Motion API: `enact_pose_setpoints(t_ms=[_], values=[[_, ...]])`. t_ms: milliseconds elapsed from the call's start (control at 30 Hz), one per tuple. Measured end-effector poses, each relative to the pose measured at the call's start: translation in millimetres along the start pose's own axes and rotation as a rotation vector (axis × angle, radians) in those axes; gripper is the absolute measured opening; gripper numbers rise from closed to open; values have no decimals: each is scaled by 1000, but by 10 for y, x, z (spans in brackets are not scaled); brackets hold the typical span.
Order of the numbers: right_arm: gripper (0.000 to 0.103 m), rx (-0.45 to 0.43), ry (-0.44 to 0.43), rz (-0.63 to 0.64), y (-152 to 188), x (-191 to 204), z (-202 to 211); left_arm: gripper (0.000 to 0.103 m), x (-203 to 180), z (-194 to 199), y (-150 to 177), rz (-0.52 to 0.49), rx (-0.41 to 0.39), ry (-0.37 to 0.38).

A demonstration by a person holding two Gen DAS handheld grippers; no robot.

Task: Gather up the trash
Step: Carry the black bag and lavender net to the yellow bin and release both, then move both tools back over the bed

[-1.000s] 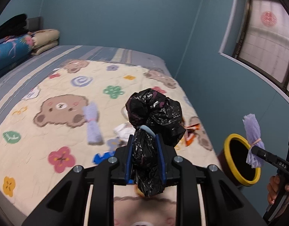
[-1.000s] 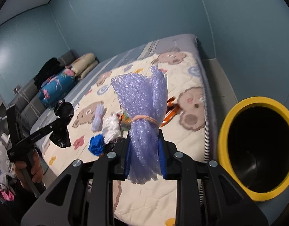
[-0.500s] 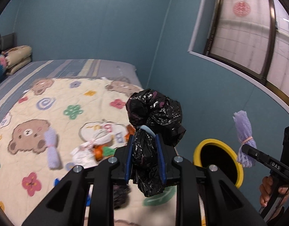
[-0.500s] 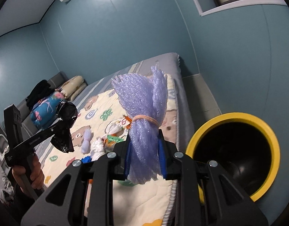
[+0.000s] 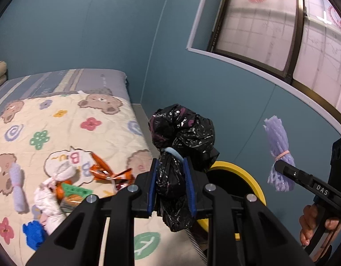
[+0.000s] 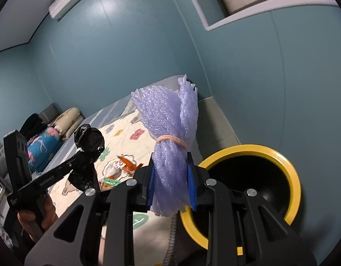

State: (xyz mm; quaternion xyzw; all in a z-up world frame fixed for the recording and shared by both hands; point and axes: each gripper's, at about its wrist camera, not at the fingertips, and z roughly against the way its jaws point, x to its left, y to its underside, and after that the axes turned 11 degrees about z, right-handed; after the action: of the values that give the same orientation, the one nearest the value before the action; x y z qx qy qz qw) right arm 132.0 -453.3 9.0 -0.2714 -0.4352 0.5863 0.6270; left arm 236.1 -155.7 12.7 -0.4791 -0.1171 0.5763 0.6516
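The left gripper (image 5: 171, 185) has its jaws clamped on a knotted black bag (image 5: 181, 146), which stands up between the blue pads, its bulging top above them and its tail hanging below. The right gripper (image 6: 170, 186) has its jaws clamped on a bundle of purple foam netting (image 6: 168, 133) cinched in the middle by a pink elastic band (image 6: 172, 139); the bundle stands upright, fanning out above the band.

The landmark is the bin (image 6: 290, 173), black inside with a yellow rim, standing on the floor just beside the foot corner of the bed (image 5: 66, 128). In the right wrist view the netting is held near the bin's rim on the bed side, not over the opening. In the left wrist view the black bag is in front of the bin's rim (image 5: 248, 173) and hides part of it; the netting (image 5: 278, 153) shows on the far side of the bin from the bed, held up by the other tool.

On the quilt, bedward of the bin, lie an orange wrapper (image 5: 108, 174), a green packet (image 5: 76, 191), a white crumpled wad (image 5: 48, 197), a blue scrap (image 5: 34, 233) and a pale purple roll (image 5: 17, 190), all loosely grouped. Pillows (image 6: 68, 119) sit at the end of the bed farthest from the bin.
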Motion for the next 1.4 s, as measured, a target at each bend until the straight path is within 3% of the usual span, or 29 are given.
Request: enact_pose_setpoints(t_ms=[333, 633, 1033, 1233, 1400], values=[[24, 0, 84, -63, 79, -309, -94, 21, -453, -540, 148, -20, 82, 64], [24, 43, 107, -130, 221, -580, -265, 21, -698, -1065, 378, -47, 178, 94], [27, 115, 137, -190, 410, -880, -521, 23, -762, -1563, 598, -55, 274, 69], [31, 137, 165, -208, 428, -844, -556, 40, -750, -1621, 598, -33, 282, 57], [46, 139, 187, -227, 463, -871, -548, 60, -732, -1553, 591, -32, 268, 47]])
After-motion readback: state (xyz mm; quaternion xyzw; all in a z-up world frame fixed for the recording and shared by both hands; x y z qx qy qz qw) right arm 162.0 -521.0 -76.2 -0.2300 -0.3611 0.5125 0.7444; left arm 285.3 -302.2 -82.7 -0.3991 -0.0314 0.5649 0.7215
